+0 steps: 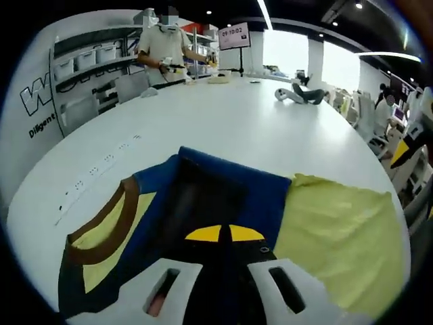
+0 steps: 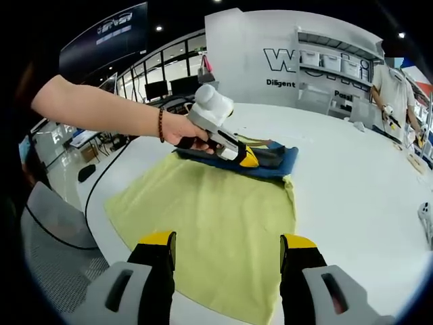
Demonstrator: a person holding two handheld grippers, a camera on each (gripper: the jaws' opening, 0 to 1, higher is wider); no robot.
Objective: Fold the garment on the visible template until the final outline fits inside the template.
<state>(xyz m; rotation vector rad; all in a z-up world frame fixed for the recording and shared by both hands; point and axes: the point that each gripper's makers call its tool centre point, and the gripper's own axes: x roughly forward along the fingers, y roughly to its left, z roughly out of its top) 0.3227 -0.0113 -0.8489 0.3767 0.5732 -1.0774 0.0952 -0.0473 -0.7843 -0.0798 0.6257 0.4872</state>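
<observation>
Garment [image 2: 216, 223] of pale yellow lies spread flat on the white table [image 2: 352, 183], its far end with the brown collar [image 1: 108, 227] lying over the blue template [image 2: 281, 166]. In the left gripper view we see the same yellow cloth [image 1: 338, 237] to the right and the blue template [image 1: 243, 186] running under the jaws. Our left gripper [image 1: 224, 233] has its yellow-tipped jaws drawn together over a dark patch at the template's near edge; we cannot tell whether any cloth is pinched between them. In the right gripper view that gripper [image 2: 252, 160] shows from the side, held in a hand [image 2: 183, 130] with a beaded bracelet, its tip down on the blue template. Our right gripper [image 2: 230, 247] hovers above the near part of the garment with its jaws wide apart and nothing between them. Farther off, a person [image 1: 164, 46] stands at the table's far side before grey shelves [image 1: 88, 64], and a screen [image 1: 234, 35] stands behind.
</observation>
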